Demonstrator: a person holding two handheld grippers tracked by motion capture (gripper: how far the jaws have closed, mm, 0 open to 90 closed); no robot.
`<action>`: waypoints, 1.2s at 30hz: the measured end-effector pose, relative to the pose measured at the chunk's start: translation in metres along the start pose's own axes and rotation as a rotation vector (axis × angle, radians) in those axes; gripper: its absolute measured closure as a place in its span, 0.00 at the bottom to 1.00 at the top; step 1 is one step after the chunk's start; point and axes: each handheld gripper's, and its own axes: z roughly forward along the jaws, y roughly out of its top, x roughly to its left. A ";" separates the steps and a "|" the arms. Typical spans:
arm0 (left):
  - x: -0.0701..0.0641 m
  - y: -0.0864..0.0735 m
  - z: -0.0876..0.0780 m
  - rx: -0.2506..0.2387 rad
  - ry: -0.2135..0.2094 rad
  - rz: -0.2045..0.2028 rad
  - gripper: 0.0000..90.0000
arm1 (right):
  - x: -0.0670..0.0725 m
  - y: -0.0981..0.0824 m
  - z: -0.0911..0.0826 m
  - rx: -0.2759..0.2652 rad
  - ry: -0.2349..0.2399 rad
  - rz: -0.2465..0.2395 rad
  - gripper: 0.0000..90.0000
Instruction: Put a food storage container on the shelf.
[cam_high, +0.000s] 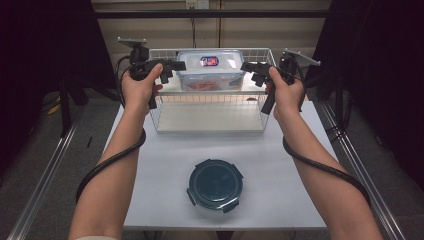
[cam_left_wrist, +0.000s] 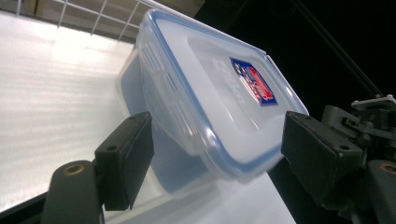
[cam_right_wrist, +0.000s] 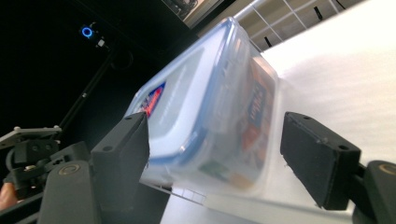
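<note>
Two grippers flank the lidded box (cam_high: 210, 69) at the back of the wire basket (cam_high: 210, 111). Left gripper (cam_high: 176, 65) has its jaws parted, clear of the box's left end. Right gripper (cam_high: 246, 67) gapes likewise at the right end, holding nothing. Bare basket floor lies in front; a round lid (cam_high: 215, 184) sits on the table (cam_high: 165, 170), well apart.

The box's (cam_right_wrist: 219, 116) contents blur behind cloudy plastic, and its label (cam_high: 209, 61) is too small to read
</note>
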 end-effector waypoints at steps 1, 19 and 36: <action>0.000 -0.002 -0.001 -0.003 -0.002 0.005 0.28 | -0.002 -0.004 -0.003 0.003 0.001 0.005 0.27; -0.005 -0.032 0.006 0.084 -0.022 0.051 0.78 | 0.002 -0.028 -0.004 0.130 0.019 -0.062 0.93; 0.001 -0.029 0.019 0.065 -0.010 0.066 0.85 | 0.001 -0.024 0.018 0.137 0.028 -0.103 0.98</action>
